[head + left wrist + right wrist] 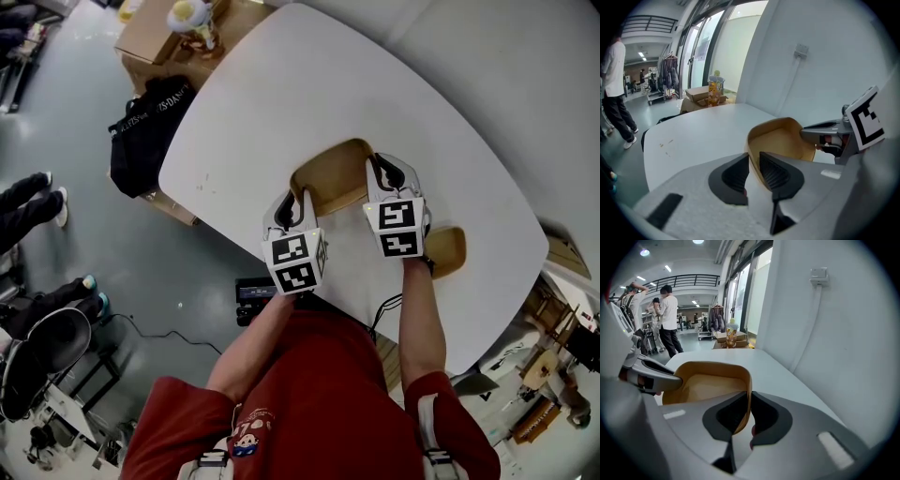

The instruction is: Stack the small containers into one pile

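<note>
A tan, rounded-square container (330, 176) is near the front of the white table (281, 94). My left gripper (302, 201) is shut on its left rim, and my right gripper (385, 174) is shut on its right rim. In the left gripper view the thin wall of the container (780, 140) runs between the pads of the left gripper (753, 171), with the right gripper (825, 136) clamped on the far rim. The right gripper view shows the container (710, 380) pinched in the right gripper (749, 411). A second tan container (450, 249) lies on the table just right of my right gripper.
A black bag (145, 131) and a cardboard box (159, 37) sit on the floor beyond the table's left edge. People's shoes (56, 202) are at the far left. A pale wall (820, 61) runs along the table's far side.
</note>
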The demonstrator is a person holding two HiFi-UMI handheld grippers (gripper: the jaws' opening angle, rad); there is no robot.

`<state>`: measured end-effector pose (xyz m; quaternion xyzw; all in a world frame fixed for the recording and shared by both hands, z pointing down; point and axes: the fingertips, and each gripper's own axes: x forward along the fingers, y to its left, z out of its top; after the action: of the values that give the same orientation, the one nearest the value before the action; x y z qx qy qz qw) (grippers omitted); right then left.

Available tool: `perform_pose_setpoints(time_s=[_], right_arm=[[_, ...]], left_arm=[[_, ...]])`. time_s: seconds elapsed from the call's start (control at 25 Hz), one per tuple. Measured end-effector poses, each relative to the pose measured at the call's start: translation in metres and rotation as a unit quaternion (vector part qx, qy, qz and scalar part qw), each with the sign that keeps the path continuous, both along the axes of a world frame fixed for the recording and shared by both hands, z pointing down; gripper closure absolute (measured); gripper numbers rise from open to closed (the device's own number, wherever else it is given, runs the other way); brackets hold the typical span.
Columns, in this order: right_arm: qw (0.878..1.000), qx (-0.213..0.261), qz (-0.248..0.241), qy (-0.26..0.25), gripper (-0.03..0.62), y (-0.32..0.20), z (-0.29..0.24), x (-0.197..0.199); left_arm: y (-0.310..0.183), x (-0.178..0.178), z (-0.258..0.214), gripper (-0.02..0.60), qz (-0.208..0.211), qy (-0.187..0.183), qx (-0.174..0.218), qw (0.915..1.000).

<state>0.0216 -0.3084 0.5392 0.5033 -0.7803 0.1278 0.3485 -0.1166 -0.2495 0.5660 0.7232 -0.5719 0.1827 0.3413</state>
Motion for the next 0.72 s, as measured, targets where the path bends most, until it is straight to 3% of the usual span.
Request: perform_pose_setpoints(time_s=[0.44,0.6,0.72], right_arm=[[0.988,0.105,0.110,-0.038,0.569,0.015,-0.065,0.030],[0.976,0.155,0.147,-0.039,0.568,0.028,-0.094,0.048],[0.960,0.207,0.183,-0.032,0.568,0.043,-0.121,0.065]], left_arm=[[-0.020,0.017,-0.064,0.522,0.051,-0.034,0.118,0.9911],[-0.024,0.033,-0.093,0.523,0.079,-0.043,0.166,0.9820],[-0.025,0.049,-0.119,0.529,0.101,-0.031,0.214,0.9712]])
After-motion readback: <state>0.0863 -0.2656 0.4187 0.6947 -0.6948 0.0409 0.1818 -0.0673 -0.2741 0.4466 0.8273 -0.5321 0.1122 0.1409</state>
